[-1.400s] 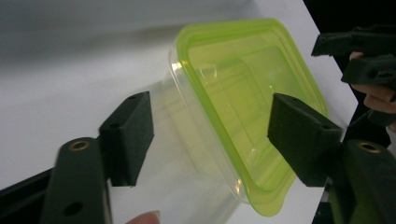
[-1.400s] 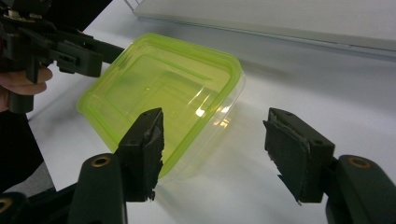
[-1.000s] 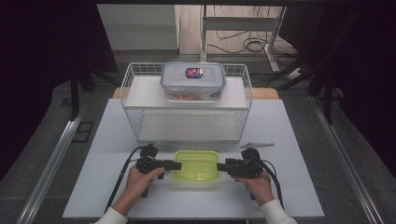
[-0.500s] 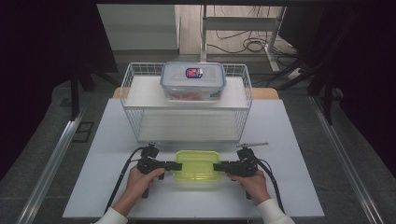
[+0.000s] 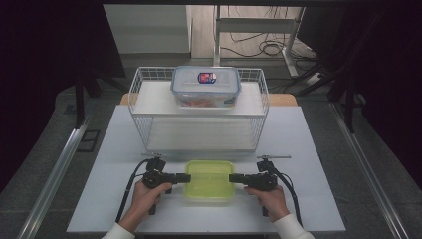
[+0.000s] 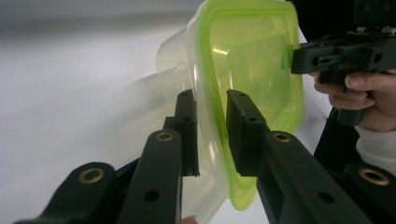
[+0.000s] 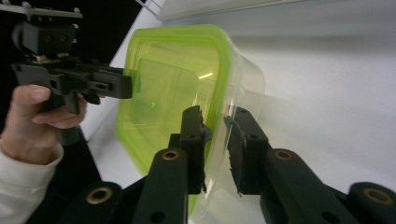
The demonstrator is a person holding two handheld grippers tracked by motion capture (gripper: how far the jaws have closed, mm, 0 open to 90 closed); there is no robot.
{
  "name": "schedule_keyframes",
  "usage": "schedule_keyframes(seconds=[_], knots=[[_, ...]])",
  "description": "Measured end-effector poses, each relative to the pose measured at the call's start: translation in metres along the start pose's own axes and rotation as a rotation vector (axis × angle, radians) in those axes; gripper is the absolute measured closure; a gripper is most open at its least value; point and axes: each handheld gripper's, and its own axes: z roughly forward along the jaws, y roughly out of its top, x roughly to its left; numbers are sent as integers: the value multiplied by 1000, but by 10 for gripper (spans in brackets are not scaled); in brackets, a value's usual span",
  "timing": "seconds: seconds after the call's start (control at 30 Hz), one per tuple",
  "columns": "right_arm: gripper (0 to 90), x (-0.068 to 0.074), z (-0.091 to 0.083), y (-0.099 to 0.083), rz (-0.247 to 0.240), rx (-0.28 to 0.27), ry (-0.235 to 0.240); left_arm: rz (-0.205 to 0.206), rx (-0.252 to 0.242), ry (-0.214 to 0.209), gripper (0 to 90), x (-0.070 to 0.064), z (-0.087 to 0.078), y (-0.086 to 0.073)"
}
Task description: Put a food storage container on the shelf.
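I am gripping the left rim of the green-lidded plastic container (image 5: 209, 179), sitting on the white table (image 5: 308, 144) in front of the wire rack (image 5: 199, 109), with my left gripper (image 5: 186, 178), while my right gripper (image 5: 232, 178) is clamping its right rim.

Both grippers matte black, pistol-grip bodies. Left gripper (image 5: 185, 178) and right gripper (image 5: 233, 178) each trail a black cable back toward the person. Thin grey plate on top of each. Jaws: flat black bars with brass-ringed pivot holes and small plain screw holes, blocky ribbed pads at the tips. Left hand (image 5: 146, 195) and right hand (image 5: 269, 196) bare, no gloves. White sleeves (image 5: 289, 228) with snug cuffs at both wrists.
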Motion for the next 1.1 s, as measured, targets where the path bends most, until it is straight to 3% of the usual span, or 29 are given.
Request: schedule_keyframes(seconds=[0.1,0.13,0.3,0.6,1.1], knots=[[799,2,-3,-1,5,-10,15,32,-10,5,774,-4,-3,-2],[801,5,-5,-2,-23,-12,10,36,-11,6,781,-5,-4,-3],[801,8,-8,-3,-45,-24,17,73,-35,-15,780,-10,-10,-4],[801,22,-14,0,-144,-56,15,121,-54,-16,782,-17,-21,-4],[799,37,-25,4,-236,-110,27,224,-104,-6,780,-41,-42,4]])
